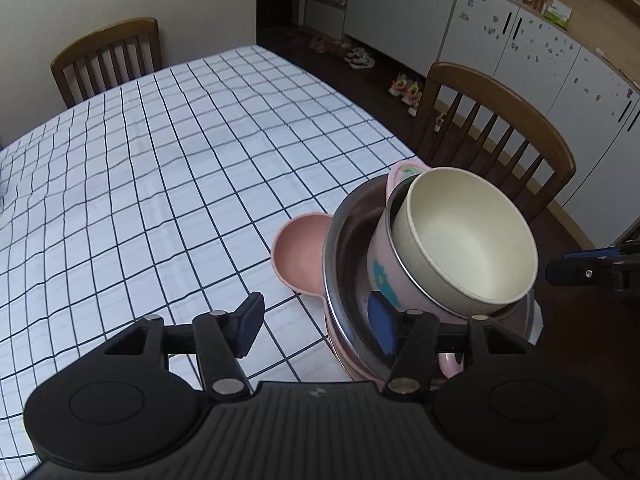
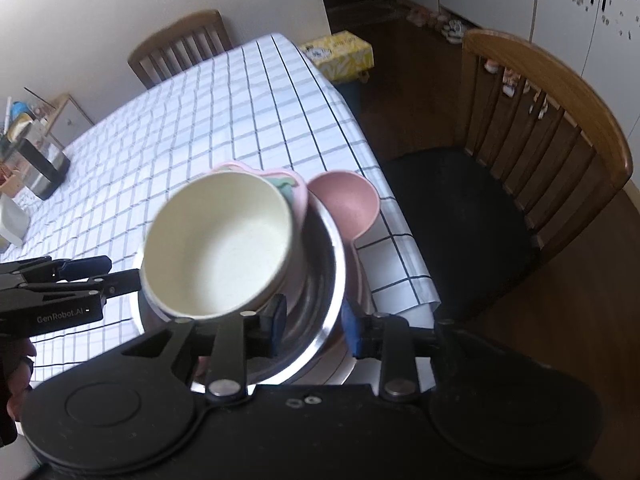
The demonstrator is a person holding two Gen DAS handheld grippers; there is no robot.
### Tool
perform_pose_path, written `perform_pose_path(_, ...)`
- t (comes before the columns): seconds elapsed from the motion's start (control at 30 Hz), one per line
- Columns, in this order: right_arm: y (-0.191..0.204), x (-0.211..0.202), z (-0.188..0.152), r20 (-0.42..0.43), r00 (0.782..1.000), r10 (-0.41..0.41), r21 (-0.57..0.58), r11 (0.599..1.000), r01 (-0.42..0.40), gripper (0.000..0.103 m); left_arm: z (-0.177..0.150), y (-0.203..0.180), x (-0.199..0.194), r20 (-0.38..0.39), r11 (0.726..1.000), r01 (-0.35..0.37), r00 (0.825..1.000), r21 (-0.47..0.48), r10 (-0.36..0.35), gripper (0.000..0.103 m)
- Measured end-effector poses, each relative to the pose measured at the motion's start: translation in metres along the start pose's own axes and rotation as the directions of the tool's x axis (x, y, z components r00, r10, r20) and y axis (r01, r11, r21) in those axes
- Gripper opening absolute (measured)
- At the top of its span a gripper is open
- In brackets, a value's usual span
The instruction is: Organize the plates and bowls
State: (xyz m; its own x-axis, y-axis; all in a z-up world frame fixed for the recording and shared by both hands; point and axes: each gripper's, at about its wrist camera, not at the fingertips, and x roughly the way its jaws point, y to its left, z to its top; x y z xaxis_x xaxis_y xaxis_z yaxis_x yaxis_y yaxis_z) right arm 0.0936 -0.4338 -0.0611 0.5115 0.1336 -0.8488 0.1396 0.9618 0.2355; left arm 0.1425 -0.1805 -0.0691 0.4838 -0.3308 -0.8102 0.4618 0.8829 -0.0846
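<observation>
A stack stands at the table's near right corner. A cream bowl (image 1: 464, 240) (image 2: 218, 244) lies tilted inside a pink cup (image 1: 394, 276), which sits in a steel bowl (image 1: 348, 264) (image 2: 320, 280) on a pink plate with round ears (image 1: 298, 254) (image 2: 346, 200). My left gripper (image 1: 316, 326) is open, its right finger (image 1: 382, 328) inside the steel bowl's rim and its left finger (image 1: 250, 322) outside over the cloth. My right gripper (image 2: 314, 324) is open and straddles the steel bowl's near rim. In the right wrist view the left gripper (image 2: 100, 276) reaches the stack from the left.
The table carries a white cloth with a black grid (image 1: 160, 160). Wooden chairs stand at the far end (image 1: 108, 56) and at the right side (image 1: 500, 132) (image 2: 540, 132). A yellow box (image 2: 340, 54) sits beyond the table's far edge. A black appliance (image 2: 40, 164) stands at the table's left.
</observation>
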Motion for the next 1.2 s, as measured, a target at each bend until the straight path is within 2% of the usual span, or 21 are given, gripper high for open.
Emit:
perform_pose_path(0.1, 0.009, -0.017, -0.008, 0.053, 0.999, 0.009, -0.009, 1.000, -0.008, 0.040, -0.005, 0.000, -0.019, 0.037, 1.000, 0.009, 0.999, 0.013, -0.010, 0.057)
perform_pose_path(0.23, 0.025, -0.038, -0.021, 0.121, 0.992, 0.025, -0.032, 0.999, -0.022, 0.050, -0.014, -0.002, -0.046, 0.093, 0.999, 0.012, 0.996, 0.035, -0.015, 0.065)
perform_pose_path(0.47, 0.055, -0.070, -0.046, 0.229, 0.973, 0.037, -0.080, 0.997, -0.019, 0.070, -0.035, -0.005, -0.086, 0.159, 0.997, 0.039, 0.986, 0.060, -0.048, 0.065)
perform_pose_path(0.6, 0.069, -0.083, -0.058, 0.281, 0.958, 0.050, -0.101, 0.995, -0.022, 0.081, -0.046, -0.006, -0.104, 0.202, 0.997, 0.048, 0.977, 0.067, -0.061, 0.074)
perform_pose_path(0.87, 0.083, -0.104, -0.079, 0.358, 0.930, 0.085, -0.094, 0.994, -0.055, 0.095, -0.062, -0.009, -0.133, 0.265, 0.994, 0.056, 0.961, 0.095, -0.080, 0.082)
perform_pose_path(0.93, 0.085, -0.109, -0.085, 0.380, 0.921, 0.087, -0.083, 0.995, -0.060, 0.101, -0.064, -0.009, -0.136, 0.271, 0.992, 0.064, 0.958, 0.108, -0.091, 0.093)
perform_pose_path(1.03, 0.086, -0.115, -0.092, 0.405, 0.910, 0.091, -0.079, 0.995, -0.064, 0.103, -0.065, -0.008, -0.140, 0.285, 0.991, 0.089, 0.952, 0.103, -0.115, 0.103)
perform_pose_path(1.2, 0.087, -0.119, -0.098, 0.427, 0.901, 0.079, -0.049, 0.997, -0.064, 0.103, -0.067, -0.005, -0.148, 0.310, 0.990, 0.109, 0.941, 0.093, -0.133, 0.103)
